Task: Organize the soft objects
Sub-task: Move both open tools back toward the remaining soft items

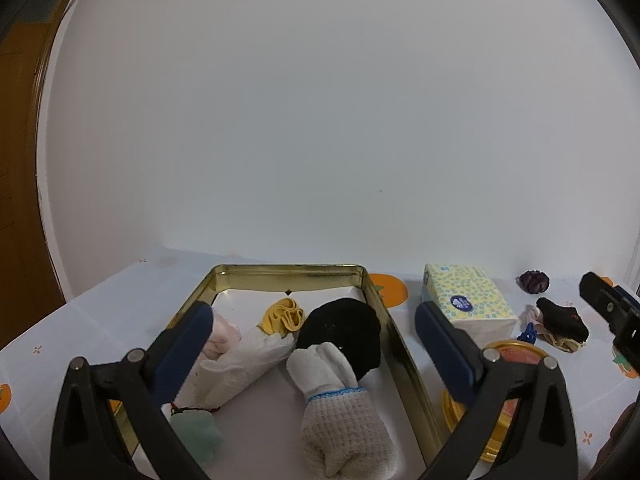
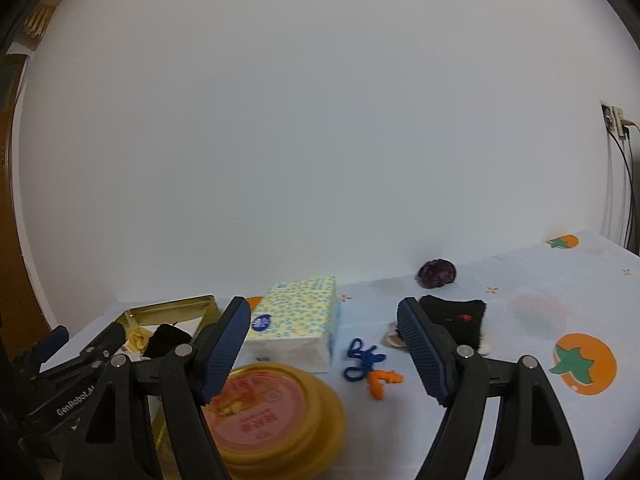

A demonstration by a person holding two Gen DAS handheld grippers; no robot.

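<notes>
The left gripper (image 1: 312, 332) has its fingers (image 1: 188, 344) spread wide apart with nothing clamped between them, poised over the open gold tin (image 1: 288, 278). Framed between those fingers inside the tin lie a rolled white knit glove with a blue cuff band (image 1: 340, 412), a black fuzzy bundle (image 1: 344, 332) touching its far end, a yellow scrunchie (image 1: 282, 314) toward the tin's far wall, a long white cloth roll (image 1: 244, 364) lying slantwise, a pale pink piece (image 1: 222, 338) partly hidden behind the left finger, and a mint-green piece (image 1: 196, 434) at the near left corner.

The right gripper (image 2: 324, 328) also stands with its fingers (image 2: 420, 340) wide apart and empty, above the tabletop (image 2: 520, 308) with its orange fruit print. Between the fingers lie a blue cord (image 2: 362, 360) and an orange twisted piece (image 2: 382, 384), touching each other. Just behind the right finger lies a black sock with a small red mark (image 2: 456, 314), with some pale cloth showing beneath it. Farther back, near the wall, sits a dark purple scrunchie (image 2: 436, 274). A tissue pack with blue dots (image 2: 296, 320) stands between the gold tin and the cord, and a round yellow tin with a pink lid (image 2: 264, 408) sits near, under the left finger
</notes>
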